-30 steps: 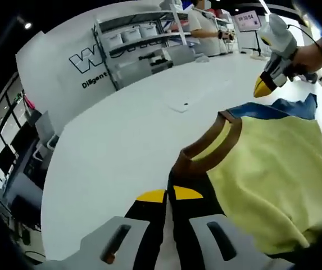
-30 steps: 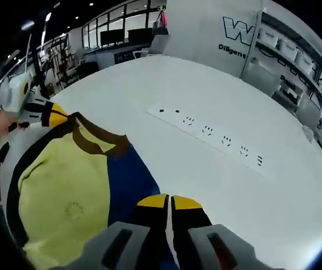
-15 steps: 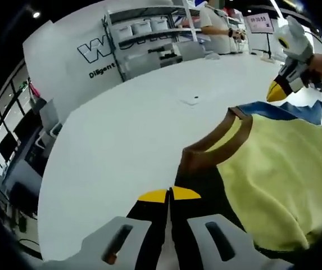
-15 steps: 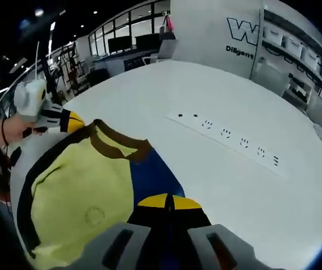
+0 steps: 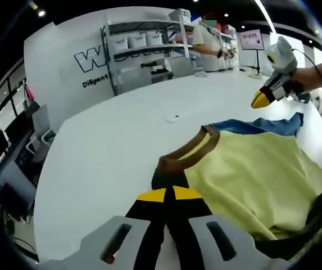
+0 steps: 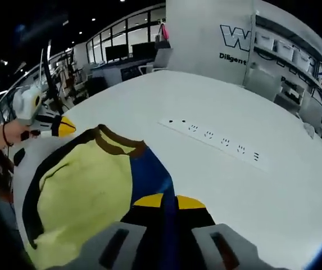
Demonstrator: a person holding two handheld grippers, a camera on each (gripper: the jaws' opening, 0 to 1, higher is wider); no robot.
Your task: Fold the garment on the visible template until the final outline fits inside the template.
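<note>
Your left gripper (image 5: pixel 169 195) is clamped on the dark edge of the yellow knit garment with brown collar and blue panel (image 5: pixel 256 174); your right gripper (image 6: pixel 168 201) pinches its blue edge. The cloth stretches lengthwise between them over the white table (image 5: pixel 110 157).

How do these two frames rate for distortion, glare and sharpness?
Left gripper view: heavy fisheye bend curves the white table; the shelving is soft; the yellow garment is crisp. Right gripper view: same bowing; soft sheen on the table; the blue fabric near the right gripper smears slightly.
</note>
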